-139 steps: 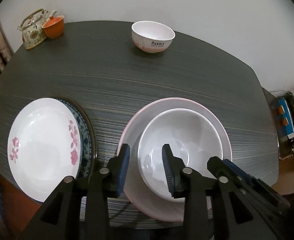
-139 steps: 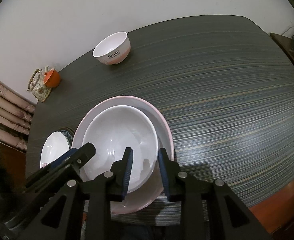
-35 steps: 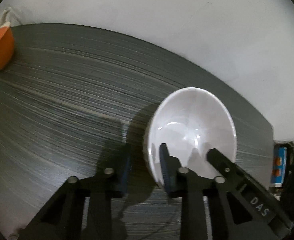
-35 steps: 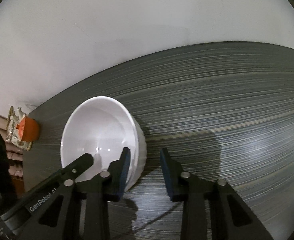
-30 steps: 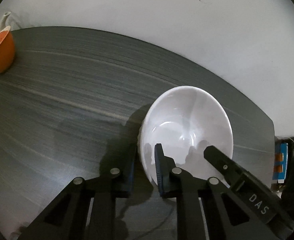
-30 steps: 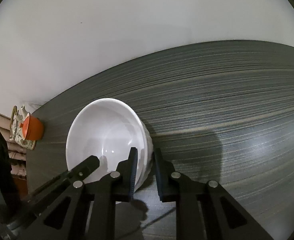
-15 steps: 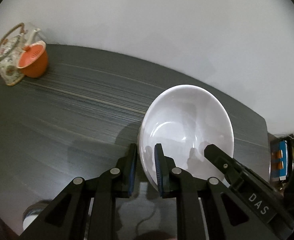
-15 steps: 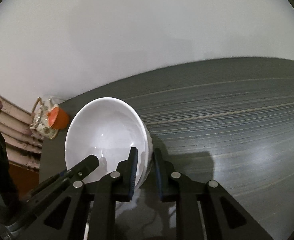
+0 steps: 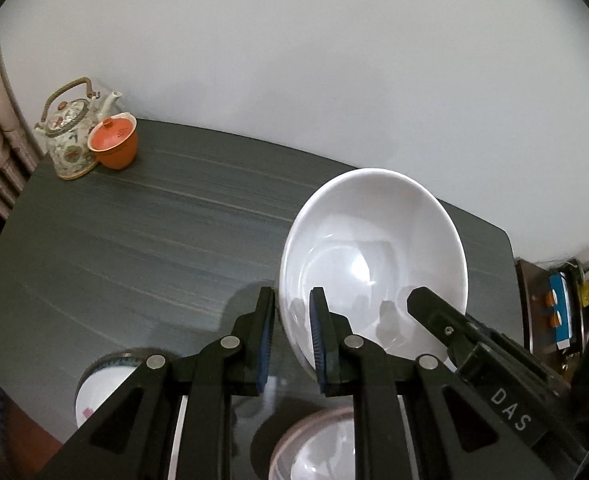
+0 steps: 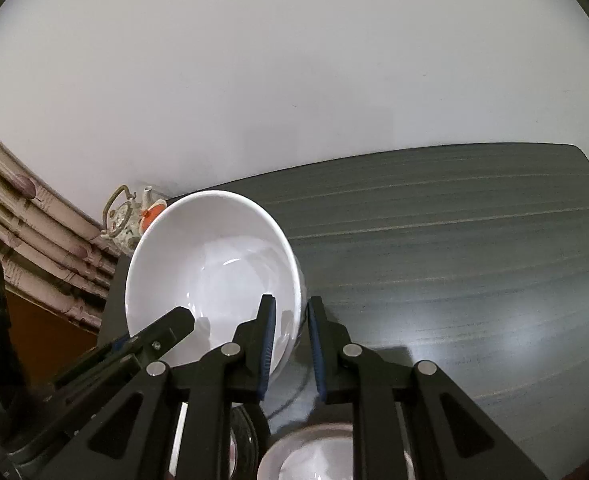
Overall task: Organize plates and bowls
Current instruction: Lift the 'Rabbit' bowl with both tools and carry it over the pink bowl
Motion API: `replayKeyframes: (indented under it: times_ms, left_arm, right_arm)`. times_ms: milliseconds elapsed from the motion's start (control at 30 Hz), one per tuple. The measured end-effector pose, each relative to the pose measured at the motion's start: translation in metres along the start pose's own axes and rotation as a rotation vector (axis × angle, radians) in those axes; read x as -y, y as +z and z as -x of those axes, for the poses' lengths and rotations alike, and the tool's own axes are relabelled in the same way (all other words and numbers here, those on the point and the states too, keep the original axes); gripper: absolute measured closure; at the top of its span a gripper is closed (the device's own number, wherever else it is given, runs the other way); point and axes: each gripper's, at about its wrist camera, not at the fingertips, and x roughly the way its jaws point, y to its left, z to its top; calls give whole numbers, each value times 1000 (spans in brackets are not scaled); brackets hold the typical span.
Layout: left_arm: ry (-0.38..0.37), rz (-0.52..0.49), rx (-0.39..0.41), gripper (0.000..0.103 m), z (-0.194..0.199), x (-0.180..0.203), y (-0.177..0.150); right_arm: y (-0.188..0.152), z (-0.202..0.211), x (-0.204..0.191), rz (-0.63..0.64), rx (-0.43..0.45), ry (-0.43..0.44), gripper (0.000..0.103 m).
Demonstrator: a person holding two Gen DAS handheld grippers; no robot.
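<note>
- Between the blue pads of the left claw, the near-left rim of a white bowl is pinched, the bowl being held clear of the counter.
- At about 3 o'clock of that claw in the left wrist view, the right claw's black finger is seen reaching over the bowl's far rim.
- In the right wrist view, the right claw is closed on the bowl's right rim, one pad inside and one outside.
- Below both claws, at 6 o'clock, a pink-rimmed plate is seen lying on the counter.
- At 8 o'clock in the left wrist view, a flowered white plate is stacked on a blue-patterned one.
- At 10 o'clock, at the counter's far corner, a patterned teapot is touched by an orange cup.
</note>
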Motion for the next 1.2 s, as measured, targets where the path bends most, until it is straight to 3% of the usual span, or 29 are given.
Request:
replayKeyframes:
  times_ms: [267, 633, 1200]
  left_arm:
    - [-2, -5, 5, 88, 28, 5, -40]
    - [-1, 1, 0, 88, 49, 8, -88]
    - [-32, -6, -90, 88, 33, 10, -132]
  right_arm:
    - [-33, 24, -5, 3, 13, -1, 86]
    - [-80, 28, -26, 33, 17, -25, 86]
    - [-124, 27, -7, -3, -3, -51, 86]
